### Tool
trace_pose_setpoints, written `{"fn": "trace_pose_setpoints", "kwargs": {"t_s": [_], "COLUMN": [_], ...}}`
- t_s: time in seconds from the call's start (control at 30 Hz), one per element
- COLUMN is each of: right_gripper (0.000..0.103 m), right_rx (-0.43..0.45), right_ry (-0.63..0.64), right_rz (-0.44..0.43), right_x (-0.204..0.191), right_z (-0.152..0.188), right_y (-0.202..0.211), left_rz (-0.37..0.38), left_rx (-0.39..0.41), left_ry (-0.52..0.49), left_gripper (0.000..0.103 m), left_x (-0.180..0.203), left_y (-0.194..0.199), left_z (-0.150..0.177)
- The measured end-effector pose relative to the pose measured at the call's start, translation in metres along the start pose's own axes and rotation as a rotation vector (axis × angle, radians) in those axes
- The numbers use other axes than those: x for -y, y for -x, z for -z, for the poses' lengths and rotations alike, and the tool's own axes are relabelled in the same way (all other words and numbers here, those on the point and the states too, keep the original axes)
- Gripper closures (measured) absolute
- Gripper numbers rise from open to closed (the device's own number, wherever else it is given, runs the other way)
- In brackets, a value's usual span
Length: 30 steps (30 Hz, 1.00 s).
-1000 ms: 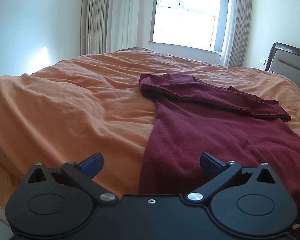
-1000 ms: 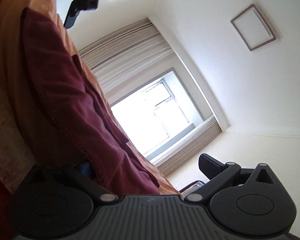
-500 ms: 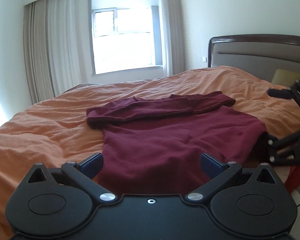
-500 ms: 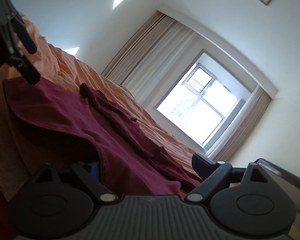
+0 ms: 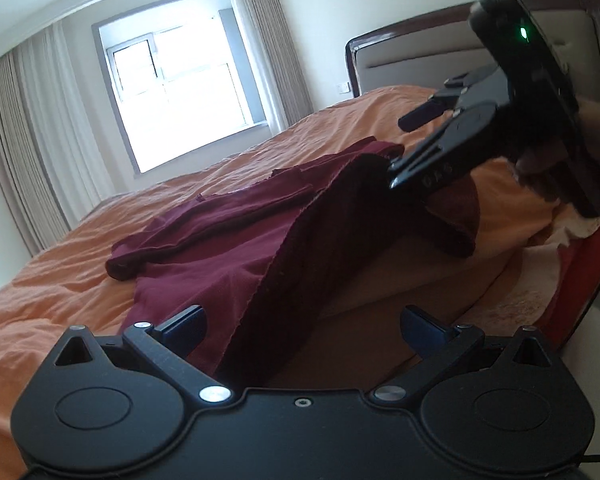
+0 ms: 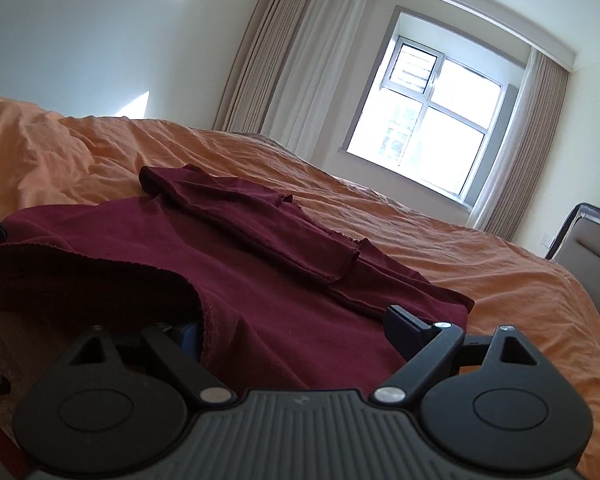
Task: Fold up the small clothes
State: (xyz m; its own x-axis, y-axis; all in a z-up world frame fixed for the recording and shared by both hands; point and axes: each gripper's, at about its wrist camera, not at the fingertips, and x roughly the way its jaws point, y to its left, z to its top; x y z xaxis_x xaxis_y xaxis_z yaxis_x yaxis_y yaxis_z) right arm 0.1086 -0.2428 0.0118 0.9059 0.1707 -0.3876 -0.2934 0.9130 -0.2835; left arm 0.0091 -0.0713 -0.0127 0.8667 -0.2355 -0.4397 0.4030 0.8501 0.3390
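Note:
A maroon top [image 5: 204,240] lies on the orange bed cover [image 5: 60,288], its sleeves folded across the far end [image 6: 260,208]. My right gripper [image 5: 398,146] is up at the right, held by a hand [image 5: 596,128], jaws wide apart. The near hem [image 6: 100,264] is lifted and drapes over its left finger, hiding that pad; the other finger [image 6: 404,322] is bare. My left gripper [image 5: 304,326] is open at the bed's near edge. The raised hem's dark underside [image 5: 284,300] hangs between its fingers, and neither pad presses on it.
The bed cover [image 6: 460,264] spreads wide beyond the top. A padded headboard [image 5: 420,52] with a dark wooden frame stands at the right. A bright window [image 6: 428,120] with curtains is behind the bed. Red and pale bedding [image 5: 572,264] hangs at the bed's near side.
The right gripper rose and levelled out, lifting the near hem off the bed. The left gripper swung toward the right one, so the raised hem now hangs between its fingers.

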Motion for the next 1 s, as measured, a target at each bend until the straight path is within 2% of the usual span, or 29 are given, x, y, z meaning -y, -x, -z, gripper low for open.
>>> {"fn": "trace_pose_setpoints", "kwargs": {"t_s": [0.1,0.23,0.33,0.47,0.6,0.63,0.7,0.77,0.83,0.9,1.0], "right_gripper": [0.011,0.008,0.007,0.005,0.002,0.002,0.002,0.001,0.0,0.0,0.0], "right_rx": [-0.009,-0.021,-0.026,-0.025,-0.017,-0.016,-0.007,0.01,0.03,0.047,0.058], "right_ry": [-0.05,-0.091,-0.107,-0.12,-0.096,-0.082,-0.03,0.031,0.076,0.135,0.195], "right_rz": [-0.016,-0.031,-0.038,-0.042,-0.052,-0.052,-0.046,-0.045,-0.04,0.021,0.167], "right_x": [0.007,0.011,0.014,0.012,0.006,0.003,-0.006,-0.018,-0.03,-0.047,-0.071], "right_z": [0.0,0.002,0.003,0.002,0.005,0.006,0.01,0.016,0.023,0.031,0.043], "right_y": [-0.001,0.003,0.005,0.017,0.032,0.036,0.044,0.052,0.056,0.053,0.035], "left_rz": [-0.118,-0.148,-0.177,-0.229,-0.21,-0.2,-0.17,-0.129,-0.094,-0.061,-0.032], "left_rx": [-0.031,-0.034,-0.019,0.057,0.11,0.113,0.107,0.091,0.076,0.061,0.047], "left_ry": [-0.089,-0.019,0.017,0.029,0.051,0.062,0.098,0.146,0.206,0.266,0.34], "left_gripper": [0.001,0.001,0.007,0.01,0.022,0.028,0.04,0.055,0.059,0.06,0.061], "left_x": [0.005,-0.016,-0.034,-0.046,-0.052,-0.054,-0.059,-0.067,-0.075,-0.084,-0.096], "left_y": [-0.014,-0.017,-0.013,0.003,0.011,0.01,0.007,0.001,-0.006,-0.014,-0.023], "left_z": [0.002,0.001,-0.001,-0.006,-0.015,-0.016,-0.021,-0.026,-0.032,-0.036,-0.041]}}
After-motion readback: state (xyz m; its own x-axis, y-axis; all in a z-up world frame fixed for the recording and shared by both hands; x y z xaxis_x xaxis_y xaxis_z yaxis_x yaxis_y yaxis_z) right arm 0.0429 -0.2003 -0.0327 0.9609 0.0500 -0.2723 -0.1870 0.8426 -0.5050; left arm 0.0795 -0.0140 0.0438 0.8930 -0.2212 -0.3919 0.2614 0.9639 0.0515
